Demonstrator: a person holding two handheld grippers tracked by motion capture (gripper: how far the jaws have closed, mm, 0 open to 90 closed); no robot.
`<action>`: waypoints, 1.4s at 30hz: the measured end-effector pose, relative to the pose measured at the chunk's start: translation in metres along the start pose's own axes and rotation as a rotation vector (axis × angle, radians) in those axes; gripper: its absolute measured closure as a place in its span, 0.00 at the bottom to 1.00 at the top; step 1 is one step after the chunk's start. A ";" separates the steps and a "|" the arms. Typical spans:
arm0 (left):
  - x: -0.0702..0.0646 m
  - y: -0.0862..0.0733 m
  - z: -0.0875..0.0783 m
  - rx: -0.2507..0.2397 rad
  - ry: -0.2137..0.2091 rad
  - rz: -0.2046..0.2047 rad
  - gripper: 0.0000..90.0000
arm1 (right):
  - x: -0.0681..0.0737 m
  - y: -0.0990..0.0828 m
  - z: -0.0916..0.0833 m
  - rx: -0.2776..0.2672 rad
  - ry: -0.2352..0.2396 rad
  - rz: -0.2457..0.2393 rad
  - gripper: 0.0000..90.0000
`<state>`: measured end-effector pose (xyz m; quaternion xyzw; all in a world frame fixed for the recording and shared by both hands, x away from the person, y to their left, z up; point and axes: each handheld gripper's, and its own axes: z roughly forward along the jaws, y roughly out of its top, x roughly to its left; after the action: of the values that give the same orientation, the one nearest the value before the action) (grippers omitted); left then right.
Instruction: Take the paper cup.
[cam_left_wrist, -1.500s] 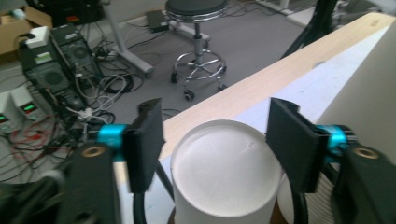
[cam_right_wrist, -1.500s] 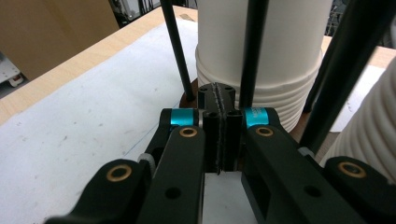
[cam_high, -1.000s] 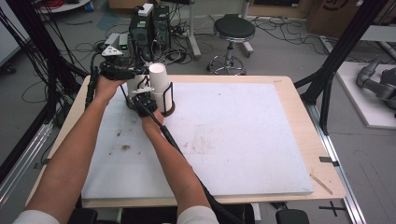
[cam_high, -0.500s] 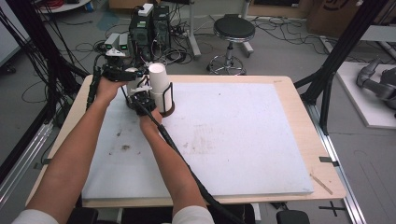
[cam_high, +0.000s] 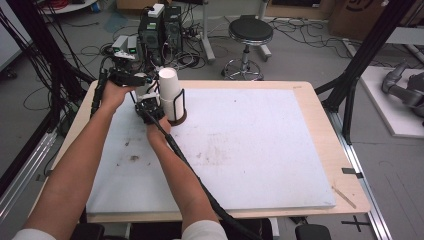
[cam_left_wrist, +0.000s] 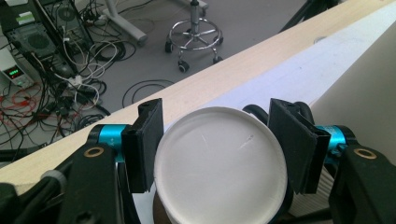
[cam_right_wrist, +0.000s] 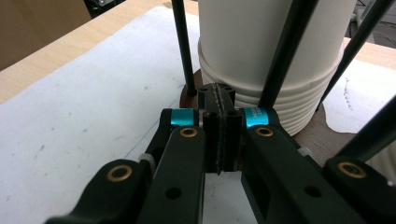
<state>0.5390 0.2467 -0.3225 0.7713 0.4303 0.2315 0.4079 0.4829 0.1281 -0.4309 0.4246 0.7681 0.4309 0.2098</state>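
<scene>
A stack of upturned white paper cups (cam_high: 170, 92) stands in a black wire holder (cam_high: 183, 100) on a round brown base (cam_high: 177, 120) at the table's far left. My left gripper (cam_high: 156, 80) reaches in from the left at the top of the stack. Its jaws have just been closing and its pads (cam_left_wrist: 147, 144) now press both sides of the top cup (cam_left_wrist: 219, 163). My right gripper (cam_right_wrist: 217, 100) sits low at the foot of the holder, jaws shut flat together with nothing seen between them, the tips against the base (cam_right_wrist: 322, 130) beside a wire rod (cam_right_wrist: 183, 42).
A white sheet (cam_high: 250, 145) covers most of the wooden table (cam_high: 330, 130). Behind the far edge are computer cases (cam_high: 160, 25), loose cables and a stool (cam_high: 247, 35) on the floor. Black frame posts (cam_high: 365, 55) stand at the right.
The left gripper's jaws have drawn in against the top cup. Both hands have stayed almost where they were, and the right gripper is unchanged at the holder's foot.
</scene>
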 end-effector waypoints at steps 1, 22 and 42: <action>0.000 0.000 -0.001 0.004 0.002 -0.001 0.42 | 0.000 0.000 0.001 0.003 -0.004 -0.001 1.00; -0.001 0.009 -0.021 -0.048 0.025 -0.006 0.42 | 0.000 0.000 0.001 -0.005 0.006 0.020 1.00; -0.004 0.035 -0.107 -0.258 0.076 -0.034 0.41 | -0.018 0.014 -0.041 -0.073 0.175 -0.039 1.00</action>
<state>0.4776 0.2786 -0.2336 0.6958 0.4250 0.3071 0.4908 0.4710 0.0973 -0.3981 0.3623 0.7756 0.4898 0.1655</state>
